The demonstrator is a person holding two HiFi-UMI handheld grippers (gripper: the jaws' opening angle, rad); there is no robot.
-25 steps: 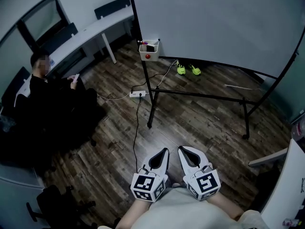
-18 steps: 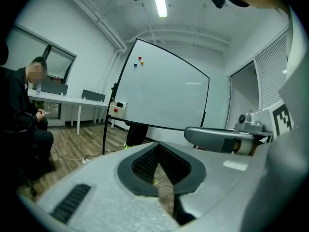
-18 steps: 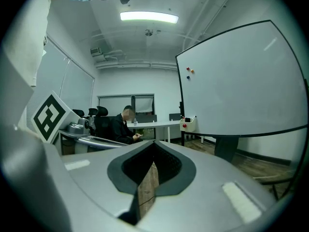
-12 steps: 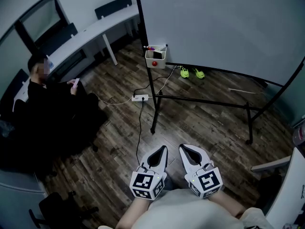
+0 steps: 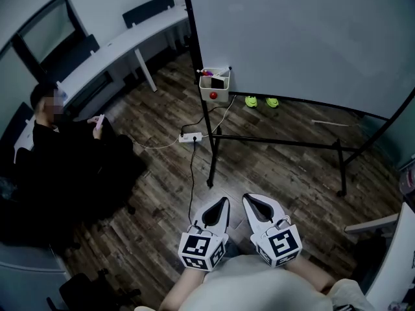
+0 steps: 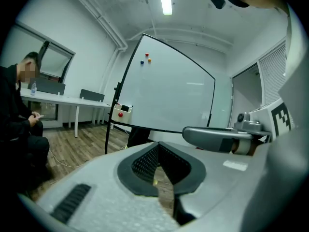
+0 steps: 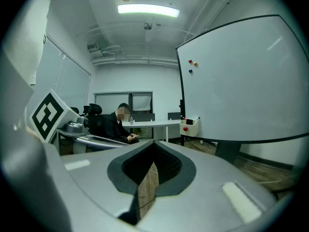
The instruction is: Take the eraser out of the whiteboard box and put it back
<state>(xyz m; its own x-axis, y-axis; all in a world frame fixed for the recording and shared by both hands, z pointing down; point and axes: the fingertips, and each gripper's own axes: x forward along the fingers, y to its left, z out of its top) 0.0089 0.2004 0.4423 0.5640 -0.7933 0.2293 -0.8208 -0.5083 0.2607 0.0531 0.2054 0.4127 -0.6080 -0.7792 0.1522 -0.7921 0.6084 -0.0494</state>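
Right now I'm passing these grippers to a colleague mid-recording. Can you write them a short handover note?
Left gripper: shut, empty.
Right gripper: shut, empty. Both are held low in front of the body, pointing toward the whiteboard.
Whiteboard box: hangs on the left post of the whiteboard's stand, across the floor and probably out of reach from here.
Eraser: apparently the dark block inside the box.
Done: nothing yet; the eraser is untouched.
Left: walk up, lift the eraser out of the box, then put it back in.
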